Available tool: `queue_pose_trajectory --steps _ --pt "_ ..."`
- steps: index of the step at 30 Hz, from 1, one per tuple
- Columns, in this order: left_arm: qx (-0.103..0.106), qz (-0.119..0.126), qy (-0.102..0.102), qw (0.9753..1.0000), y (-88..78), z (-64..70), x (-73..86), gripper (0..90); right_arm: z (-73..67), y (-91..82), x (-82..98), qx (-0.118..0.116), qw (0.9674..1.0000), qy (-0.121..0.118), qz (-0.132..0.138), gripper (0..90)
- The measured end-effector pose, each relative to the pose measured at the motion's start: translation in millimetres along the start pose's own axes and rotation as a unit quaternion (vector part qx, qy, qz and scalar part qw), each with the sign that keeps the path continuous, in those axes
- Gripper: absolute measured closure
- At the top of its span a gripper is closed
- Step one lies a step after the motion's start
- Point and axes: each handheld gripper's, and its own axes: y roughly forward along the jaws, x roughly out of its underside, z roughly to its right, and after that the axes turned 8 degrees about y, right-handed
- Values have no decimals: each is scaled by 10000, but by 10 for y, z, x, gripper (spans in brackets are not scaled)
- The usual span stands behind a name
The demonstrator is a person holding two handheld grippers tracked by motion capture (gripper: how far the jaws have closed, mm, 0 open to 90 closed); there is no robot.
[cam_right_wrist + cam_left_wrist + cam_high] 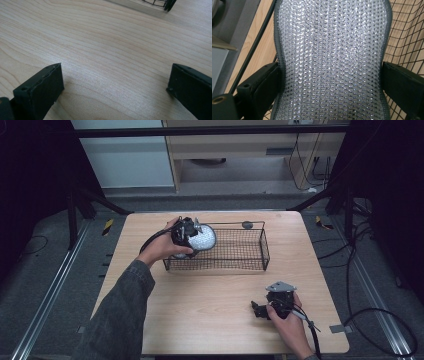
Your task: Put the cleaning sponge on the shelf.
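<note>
- Wood-grain desk (210, 310) spreads pale and bare across the middle of the high view; a small grey strip sits at its front right corner
- Black wire basket (235, 251) stands on the far half of the desk, long side across; its near corner peeks in at the top of the right gripper view (160, 3)
- Silvery mesh pad (202, 239), grey-edged and glittering, sits over the basket's left end, up at rim level; in the left gripper view (332, 60) it runs top to bottom between the two black jaws, with basket wire behind it at right
- Left hand-held gripper (186, 234) is clamped on that pad; both jaws press its grey edges, and the person's left hand (160, 249) grips the tool from the basket's left side
- Right hand-held gripper (260, 310) rests low near the desk's front right, well apart from the basket; its jaws stand wide apart over bare wood, nothing between them (115, 87); the right hand (287, 320) holds it
</note>
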Motion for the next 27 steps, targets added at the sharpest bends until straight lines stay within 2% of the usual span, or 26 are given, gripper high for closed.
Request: queue_pose_trajectory --steps 11,21,23,27 --pt "64 96 -28 9999 -41 28 3 57 -1 1 -1 9 10000 7 0 3" --pt "-69 285 -82 9995 -183 75 -55 57 -3 1 -1 8 10000 18 -7 3" --pt "-21 357 -107 9993 -205 86 -64 57 -3 1 -1 9 10000 19 -6 3" --pt "-47 334 -71 9994 -237 117 -79 57 -4 1 -1 12 10000 19 -5 3"
